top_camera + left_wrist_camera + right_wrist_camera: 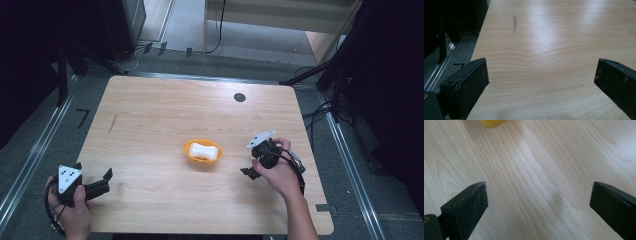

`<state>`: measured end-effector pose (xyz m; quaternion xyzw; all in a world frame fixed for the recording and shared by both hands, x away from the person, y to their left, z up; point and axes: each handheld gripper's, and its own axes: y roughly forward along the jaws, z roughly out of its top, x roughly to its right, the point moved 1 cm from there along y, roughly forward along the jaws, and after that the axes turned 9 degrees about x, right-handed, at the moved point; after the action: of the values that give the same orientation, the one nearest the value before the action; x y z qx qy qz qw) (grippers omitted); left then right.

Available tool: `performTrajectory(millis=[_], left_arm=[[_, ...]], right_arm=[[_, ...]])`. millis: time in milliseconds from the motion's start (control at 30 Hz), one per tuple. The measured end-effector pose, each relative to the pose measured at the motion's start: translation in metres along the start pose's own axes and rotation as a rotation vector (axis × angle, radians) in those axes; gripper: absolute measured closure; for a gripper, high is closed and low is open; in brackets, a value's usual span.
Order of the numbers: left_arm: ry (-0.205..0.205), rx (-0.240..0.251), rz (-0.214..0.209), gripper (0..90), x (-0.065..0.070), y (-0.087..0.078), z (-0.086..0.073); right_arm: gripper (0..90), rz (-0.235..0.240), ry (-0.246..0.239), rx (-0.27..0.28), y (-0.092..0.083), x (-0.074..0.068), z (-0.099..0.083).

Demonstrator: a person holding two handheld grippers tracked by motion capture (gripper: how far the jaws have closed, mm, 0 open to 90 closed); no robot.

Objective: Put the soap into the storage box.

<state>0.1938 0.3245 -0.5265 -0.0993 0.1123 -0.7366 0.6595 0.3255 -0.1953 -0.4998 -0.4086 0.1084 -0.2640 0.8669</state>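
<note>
Pale wooden tabletop (150, 120) carries one orange bowl (202, 152) at its centre holding one white block (205, 150). Nearest, at seven o'clock, the left gripper (107, 175) gapes wide, holding nothing; at four o'clock the right gripper (248, 172) hangs equally spread and bare. A careless sweep could likely nudge the light bowl and tip its block out.

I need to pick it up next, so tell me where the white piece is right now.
In the high view the white piece lies inside the orange bowl near the table's middle, left of the right claw, which stands open and apart from it.
</note>
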Motion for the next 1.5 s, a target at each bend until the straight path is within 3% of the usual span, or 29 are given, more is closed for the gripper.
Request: performTrajectory(millis=[1500], left_arm=[[0.009,0.002,0.002,0.0,0.001,0.0,0.0]], right_arm=[[0.0,-0.076,0.212,0.207,-0.033,-0.001,-0.109]])
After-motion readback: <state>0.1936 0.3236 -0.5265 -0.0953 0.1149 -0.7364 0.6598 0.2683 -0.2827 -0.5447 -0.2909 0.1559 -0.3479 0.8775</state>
